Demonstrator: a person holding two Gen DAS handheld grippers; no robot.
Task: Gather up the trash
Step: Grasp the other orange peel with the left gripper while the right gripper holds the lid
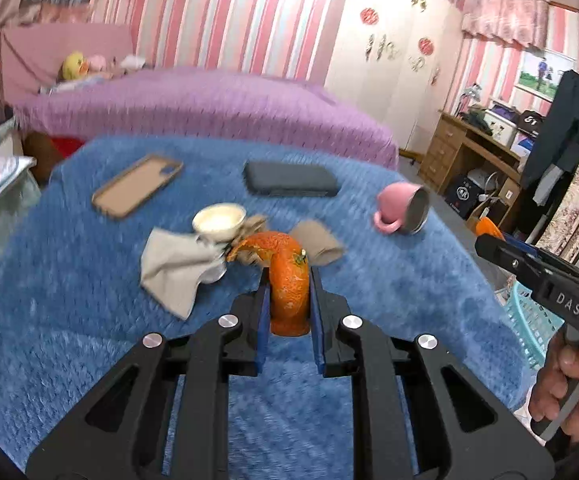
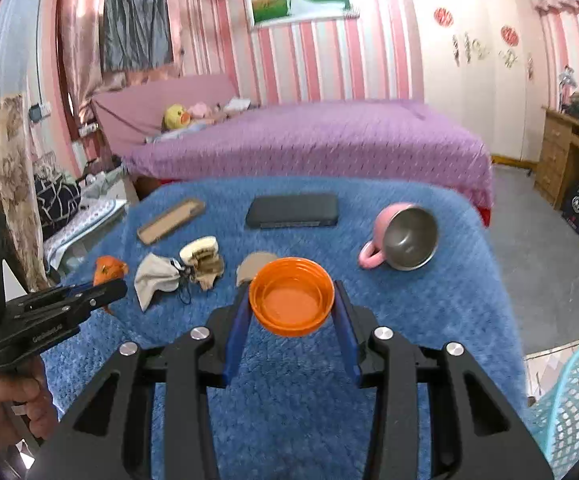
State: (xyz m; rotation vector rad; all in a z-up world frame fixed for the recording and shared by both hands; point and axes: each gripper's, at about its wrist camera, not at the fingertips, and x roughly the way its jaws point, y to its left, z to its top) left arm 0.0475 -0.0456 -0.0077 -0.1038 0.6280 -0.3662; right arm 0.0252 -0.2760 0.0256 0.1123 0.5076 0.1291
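My left gripper [image 1: 289, 276] is shut on a curled strip of orange peel [image 1: 289, 300], held above the blue fluffy table cover [image 1: 69, 280]. In the right wrist view this left gripper [image 2: 111, 290] shows at the left edge with the peel [image 2: 107, 270] in its tip. My right gripper [image 2: 292, 292] is shut on an orange bottle cap [image 2: 291, 302], hollow side towards the camera. From the left wrist view the right gripper [image 1: 487, 243] comes in at the right, a hand on its grip, with the cap [image 1: 488, 227] partly hidden behind its tip.
On the cover lie a grey cloth [image 1: 173, 276], a cream cup-like item [image 1: 219, 220], a brown scrap [image 1: 317, 242], a brown phone case [image 1: 137, 190], a black case [image 1: 291, 178] and a tipped pink mug [image 1: 401, 208]. A teal basket [image 2: 573, 400] stands low at the right. A purple bed [image 1: 209, 104] is behind.
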